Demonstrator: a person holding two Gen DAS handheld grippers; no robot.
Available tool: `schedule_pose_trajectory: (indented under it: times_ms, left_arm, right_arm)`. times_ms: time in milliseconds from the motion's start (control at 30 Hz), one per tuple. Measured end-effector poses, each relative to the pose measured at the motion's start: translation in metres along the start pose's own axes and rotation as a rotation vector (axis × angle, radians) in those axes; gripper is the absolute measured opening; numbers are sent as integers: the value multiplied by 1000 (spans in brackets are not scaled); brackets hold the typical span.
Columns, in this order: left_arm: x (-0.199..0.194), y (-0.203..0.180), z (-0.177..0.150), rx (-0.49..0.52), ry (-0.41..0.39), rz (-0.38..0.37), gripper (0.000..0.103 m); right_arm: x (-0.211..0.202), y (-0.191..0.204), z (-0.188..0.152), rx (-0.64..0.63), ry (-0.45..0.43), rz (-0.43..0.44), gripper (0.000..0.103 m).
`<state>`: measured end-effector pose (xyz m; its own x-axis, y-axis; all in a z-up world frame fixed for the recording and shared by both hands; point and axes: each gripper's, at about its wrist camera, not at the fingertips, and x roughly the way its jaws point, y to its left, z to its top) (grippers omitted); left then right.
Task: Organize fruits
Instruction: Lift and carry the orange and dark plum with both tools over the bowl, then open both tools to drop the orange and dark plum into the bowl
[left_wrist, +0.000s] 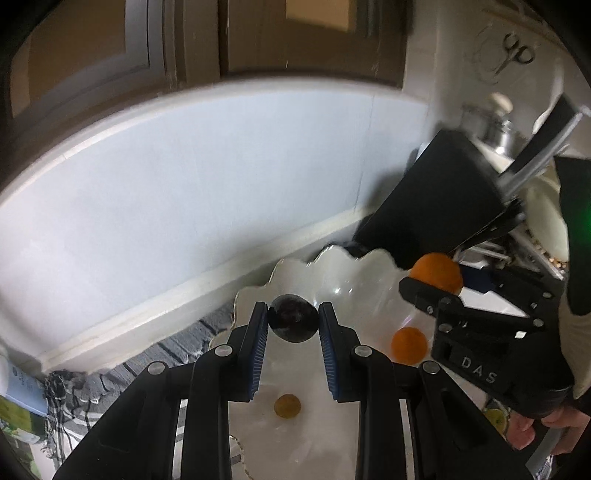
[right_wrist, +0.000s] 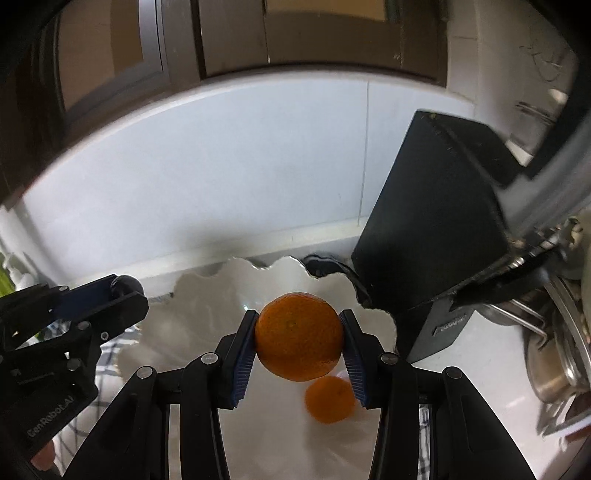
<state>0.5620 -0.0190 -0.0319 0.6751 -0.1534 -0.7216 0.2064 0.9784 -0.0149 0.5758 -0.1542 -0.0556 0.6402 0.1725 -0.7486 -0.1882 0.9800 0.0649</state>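
My left gripper (left_wrist: 293, 319) is shut on a dark purple plum (left_wrist: 293, 318) and holds it above a white scalloped bowl (left_wrist: 332, 273). My right gripper (right_wrist: 298, 341) is shut on an orange (right_wrist: 298, 339) over the same bowl (right_wrist: 207, 291). In the left wrist view the right gripper (left_wrist: 439, 284) shows at the right with its orange (left_wrist: 437, 271). In the right wrist view the left gripper (right_wrist: 122, 288) shows at the left. A second orange (left_wrist: 409, 345) (right_wrist: 329, 398) and a small brownish-yellow fruit (left_wrist: 287, 406) lie in the bowl.
A black knife block (left_wrist: 439, 195) (right_wrist: 436, 229) stands close behind the bowl on the right. A metal dish rack with pots (right_wrist: 554, 350) is further right. A checked grey cloth (left_wrist: 110, 387) lies under the bowl's left side. A white tiled wall (left_wrist: 184, 184) is behind.
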Motion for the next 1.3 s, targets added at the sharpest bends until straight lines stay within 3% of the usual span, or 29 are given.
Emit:
schedule_pose_trajectory:
  times_ms: [300, 767, 800, 833, 900, 967, 1300]
  left_arm:
    - [43, 4, -5, -19, 134, -7, 28]
    - [66, 3, -7, -28, 188, -6, 29]
    - [67, 3, -7, -30, 192, -8, 30]
    - [67, 4, -8, -32, 196, -7, 37]
    - [67, 5, -8, -40, 196, 3, 48]
    - [64, 6, -8, -50, 186, 10, 48]
    - [33, 11, -14, -23, 134, 78, 49]
  right_arm:
    - [48, -3, 0, -38, 160, -13, 45]
    - [80, -7, -15, -27, 279, 21, 46]
    - [81, -7, -15, -23, 284, 24, 46]
    - [82, -8, -16, -17, 290, 28, 47]
    - [81, -10, -17, -9, 290, 25, 54]
    - [78, -11, -15, -7, 273, 10, 61]
    - [42, -12, -16, -8, 201, -20, 61]
